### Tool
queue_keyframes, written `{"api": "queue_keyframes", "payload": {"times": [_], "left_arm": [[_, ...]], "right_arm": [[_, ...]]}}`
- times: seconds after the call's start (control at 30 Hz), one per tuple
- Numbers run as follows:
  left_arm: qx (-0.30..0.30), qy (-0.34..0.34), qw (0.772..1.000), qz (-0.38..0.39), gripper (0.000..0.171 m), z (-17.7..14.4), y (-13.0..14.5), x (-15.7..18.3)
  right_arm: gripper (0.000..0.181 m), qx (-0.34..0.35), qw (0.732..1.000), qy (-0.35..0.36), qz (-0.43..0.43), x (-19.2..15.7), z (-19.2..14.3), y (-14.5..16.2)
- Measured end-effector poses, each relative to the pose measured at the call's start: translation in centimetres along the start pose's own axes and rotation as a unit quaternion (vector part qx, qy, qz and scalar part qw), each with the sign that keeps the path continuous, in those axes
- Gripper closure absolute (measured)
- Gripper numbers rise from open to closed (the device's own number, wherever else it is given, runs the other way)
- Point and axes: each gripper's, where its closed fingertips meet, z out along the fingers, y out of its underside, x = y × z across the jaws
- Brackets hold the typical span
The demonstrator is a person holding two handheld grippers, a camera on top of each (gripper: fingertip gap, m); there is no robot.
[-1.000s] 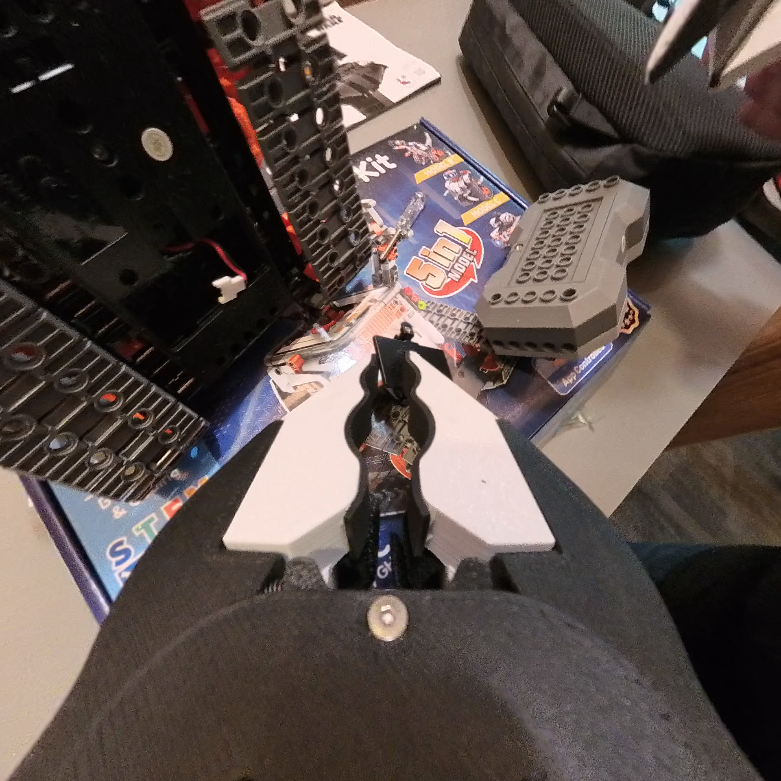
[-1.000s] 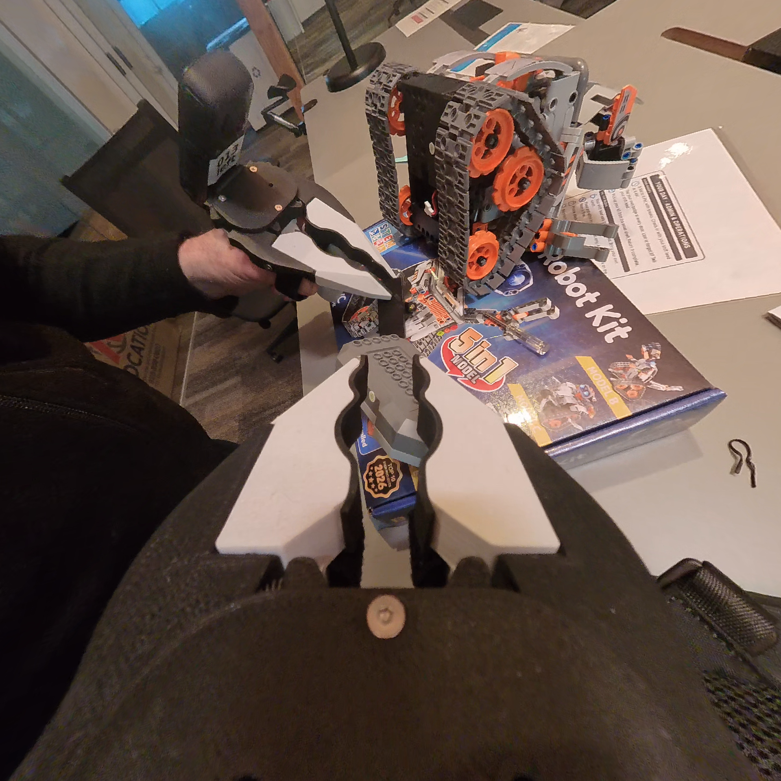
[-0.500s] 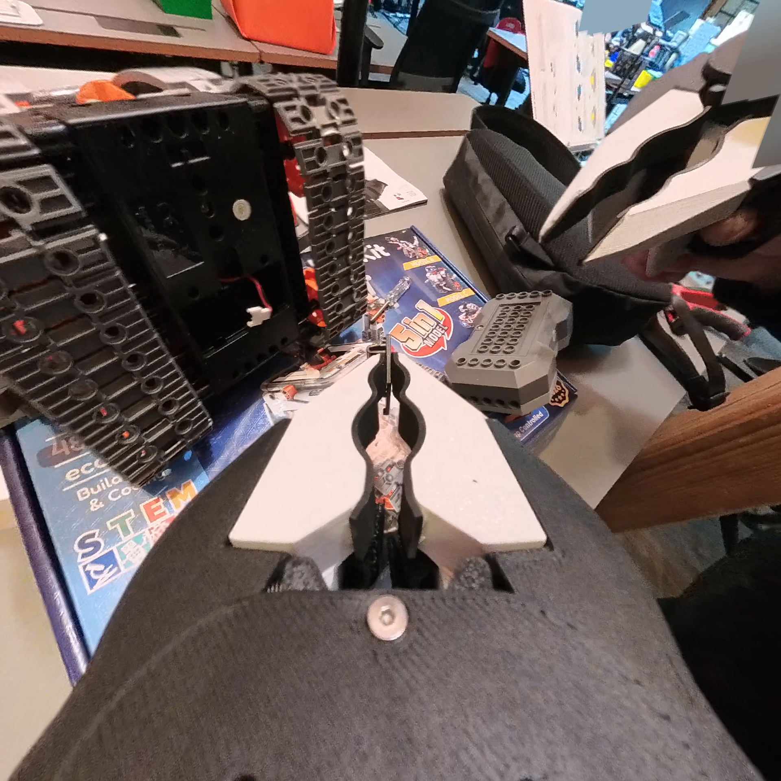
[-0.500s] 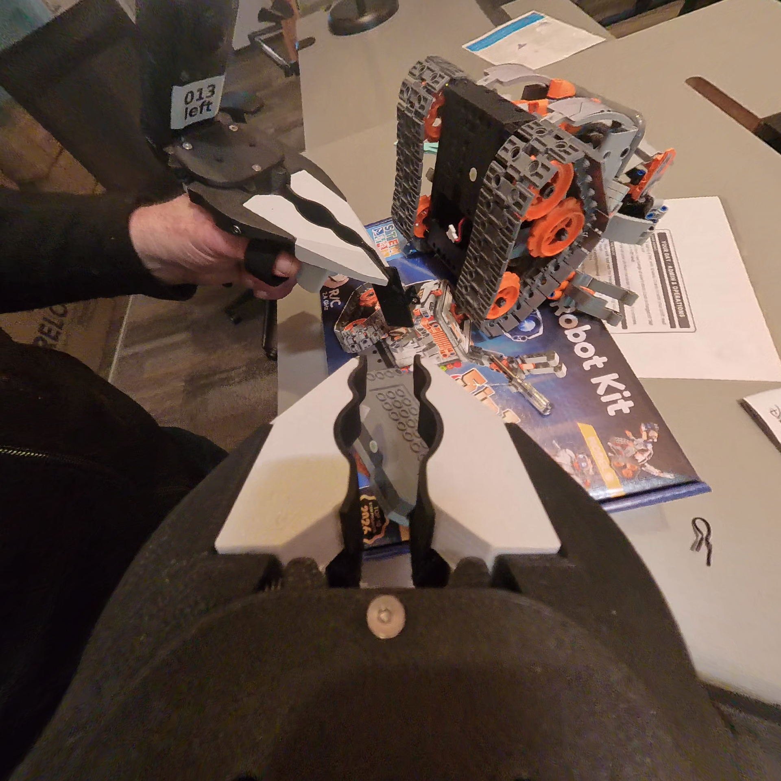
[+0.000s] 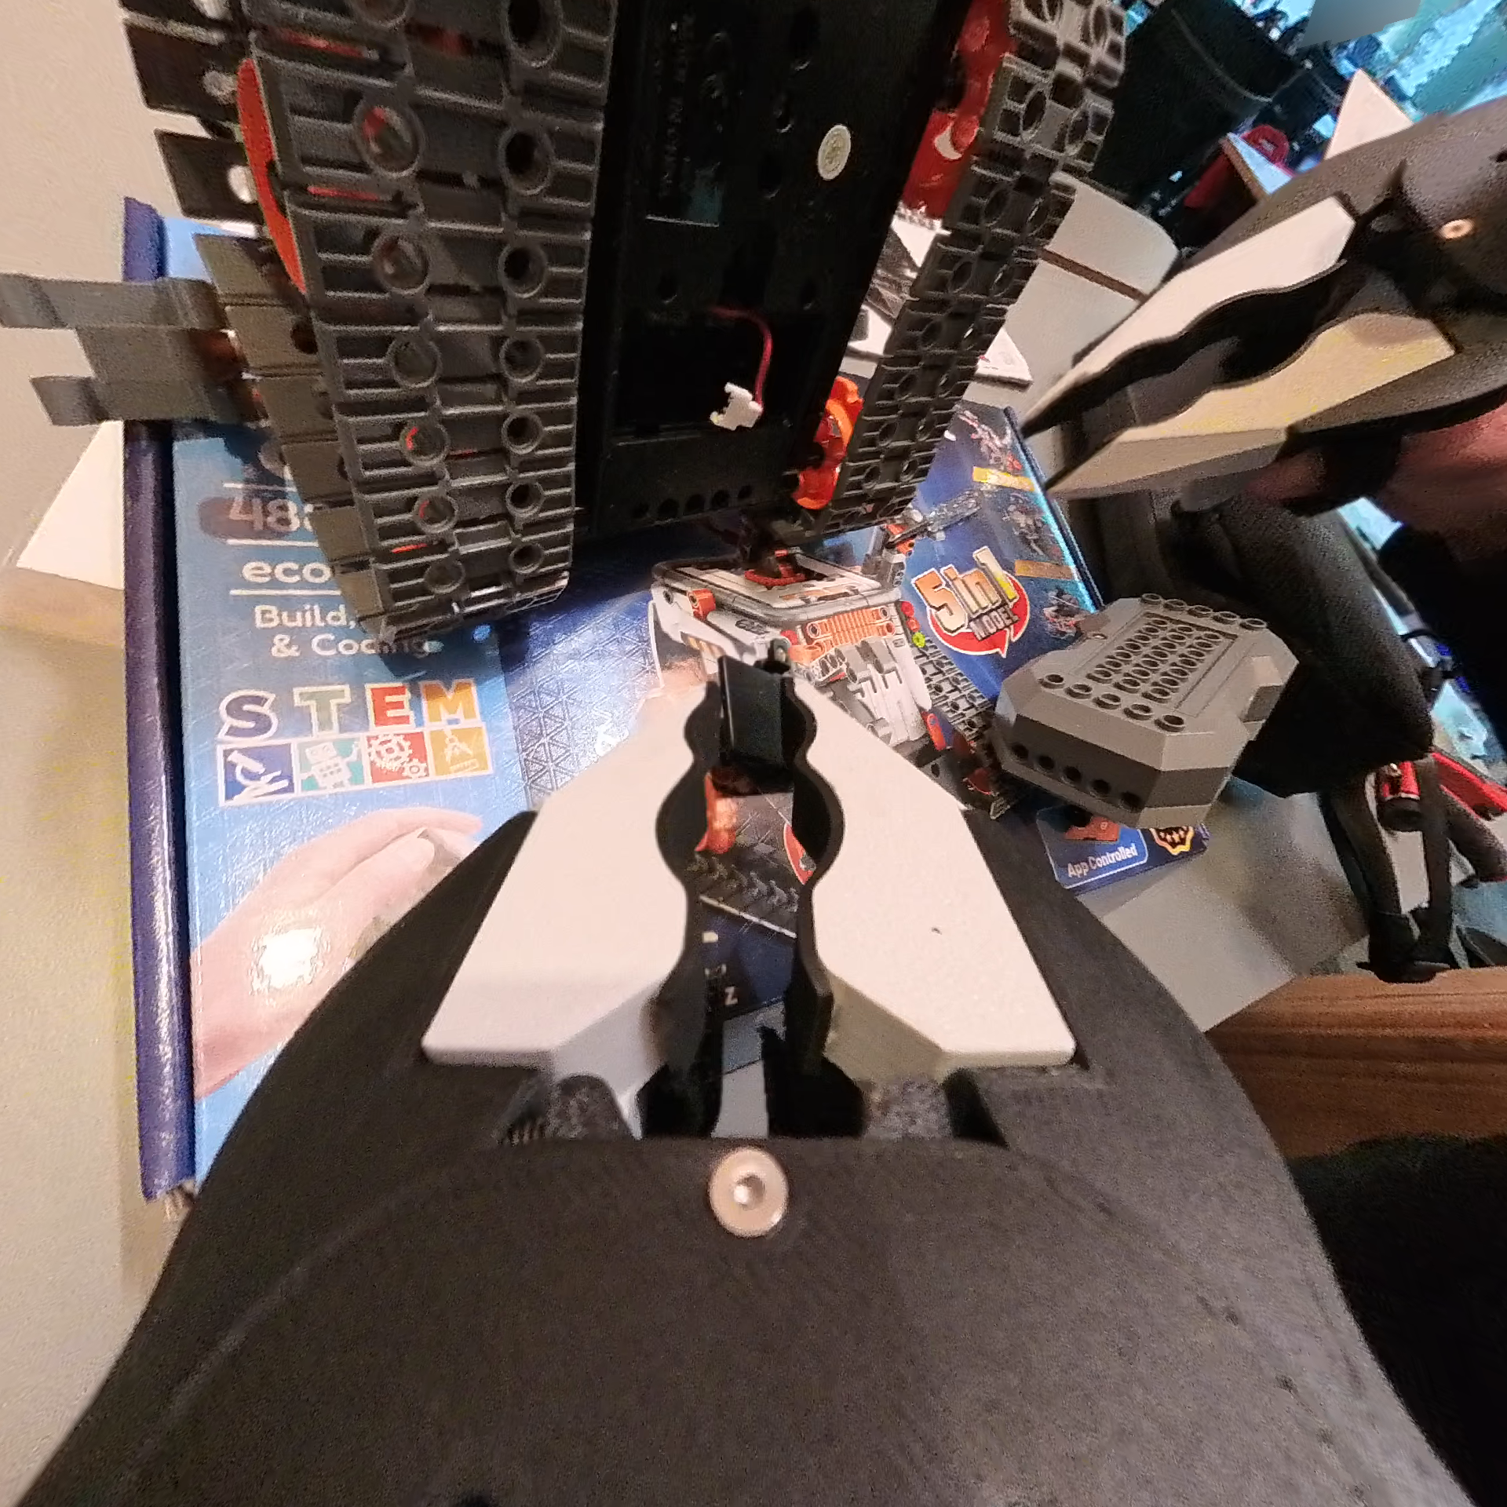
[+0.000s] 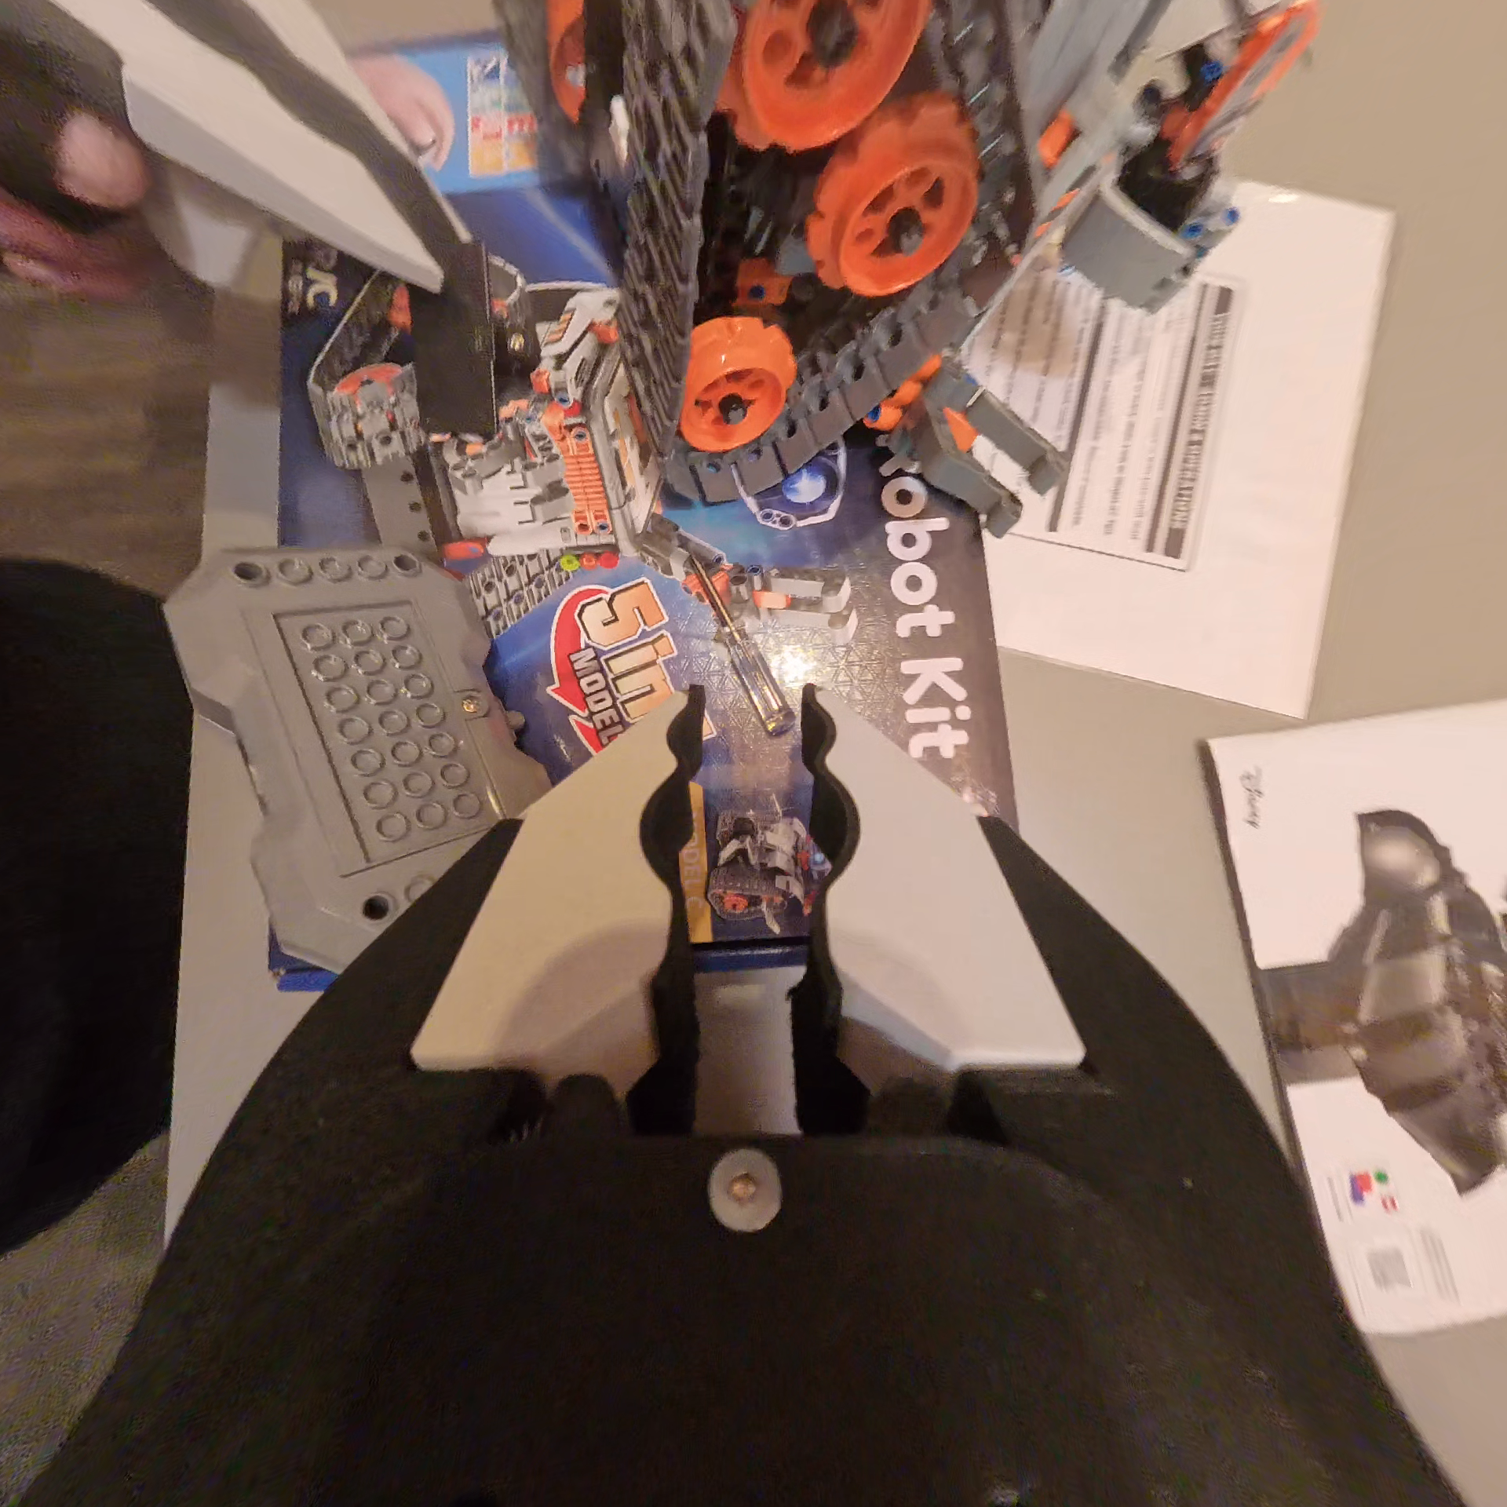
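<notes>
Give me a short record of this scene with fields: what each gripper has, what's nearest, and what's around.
left gripper: shut on small black plate
right gripper: open, holds nothing
nearest to right: screwdriver, just beyond its fingertips
on box: tracked robot model, tipped up on end; grey studded block
surface: blue kit box on grey table
around: printed sheet, booklet

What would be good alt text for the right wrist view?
The right gripper, open and empty, hovers over a blue kit box on a table. A grey studded block lies at left, a tracked toy robot stands behind, and the left gripper holds a black plate.
</notes>
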Motion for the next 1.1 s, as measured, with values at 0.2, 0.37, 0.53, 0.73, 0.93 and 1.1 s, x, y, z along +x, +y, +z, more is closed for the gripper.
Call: {"api": "queue_keyframes", "payload": {"times": [0.2,0.37,0.53,0.73,0.93,1.1], "left_arm": [[0.006,-0.035,0.999,0.008,0.146,-0.7,0.0,-0.4],[0.016,-0.061,0.998,0.029,0.133,-1.6,-0.4,-0.8],[0.013,-0.016,0.993,0.113,0.121,-1.8,-1.3,3.0],[0.021,0.078,0.979,0.188,0.113,-0.9,-2.9,8.7],[0.038,0.087,0.928,0.360,0.127,1.3,-5.8,12.3],[0.025,0.098,0.865,0.491,0.136,3.6,-5.2,14.3]], "right_arm": [[0.162,-0.035,0.998,-0.042,-0.021,0.4,2.5,1.3],[0.177,-0.028,0.998,-0.061,-0.021,0.3,2.8,1.2],[0.177,-0.020,0.997,-0.072,-0.017,-0.2,2.4,1.5],[0.177,0.016,0.997,-0.070,0.002,-0.3,-0.2,1.3],[0.177,0.034,0.994,-0.103,-0.023,-3.0,-4.5,-0.2],[0.176,0.019,0.992,-0.123,-0.030,-4.9,-6.4,-0.8]]}}
